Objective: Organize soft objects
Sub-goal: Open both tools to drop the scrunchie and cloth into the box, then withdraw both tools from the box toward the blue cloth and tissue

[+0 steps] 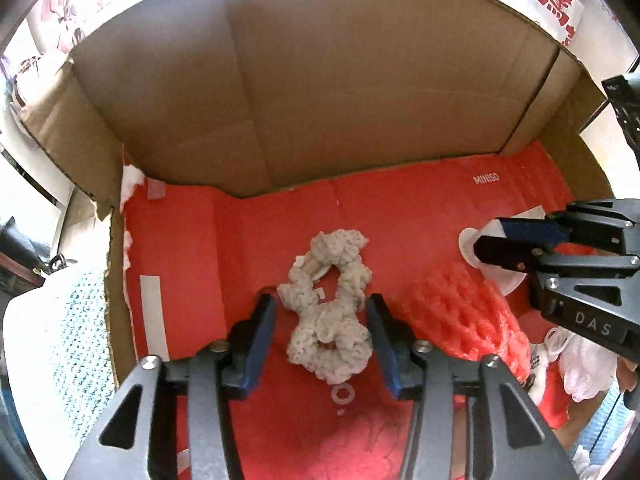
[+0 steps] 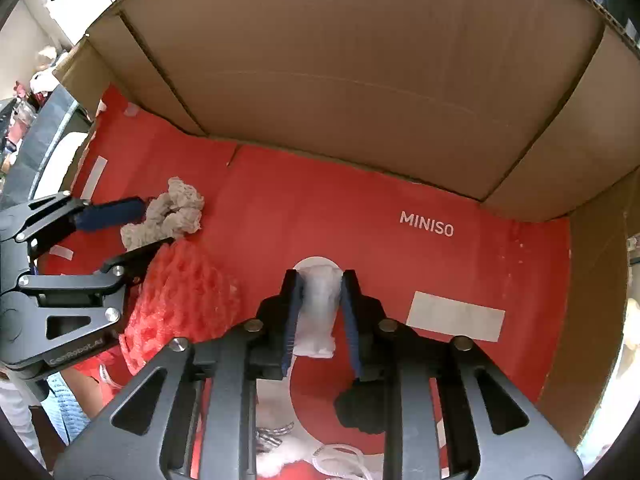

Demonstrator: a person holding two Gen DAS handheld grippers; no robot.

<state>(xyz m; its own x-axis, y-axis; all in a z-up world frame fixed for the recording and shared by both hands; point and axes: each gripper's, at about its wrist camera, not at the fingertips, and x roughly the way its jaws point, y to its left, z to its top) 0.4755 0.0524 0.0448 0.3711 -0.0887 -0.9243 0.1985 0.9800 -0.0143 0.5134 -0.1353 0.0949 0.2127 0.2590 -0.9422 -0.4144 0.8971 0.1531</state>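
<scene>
A beige knitted loop (image 1: 330, 308) lies on the red floor of an open cardboard box (image 1: 320, 80). My left gripper (image 1: 320, 312) is open, its fingers on either side of the loop without squeezing it. The loop also shows in the right wrist view (image 2: 172, 212). A red foam net sleeve (image 1: 460, 316) lies just right of it, also seen in the right wrist view (image 2: 180, 296). My right gripper (image 2: 320, 292) is shut on a white soft pad (image 2: 318, 312), low over the red floor; in the left wrist view the right gripper (image 1: 492, 244) comes in from the right.
The box's brown back wall (image 2: 360, 60) and side flaps stand close ahead. White tape patches (image 2: 456, 316) are stuck on the red floor. White plush and cord (image 2: 332, 460) lie at the near edge. A pale blue knitted cloth (image 1: 68, 340) lies outside the box, left.
</scene>
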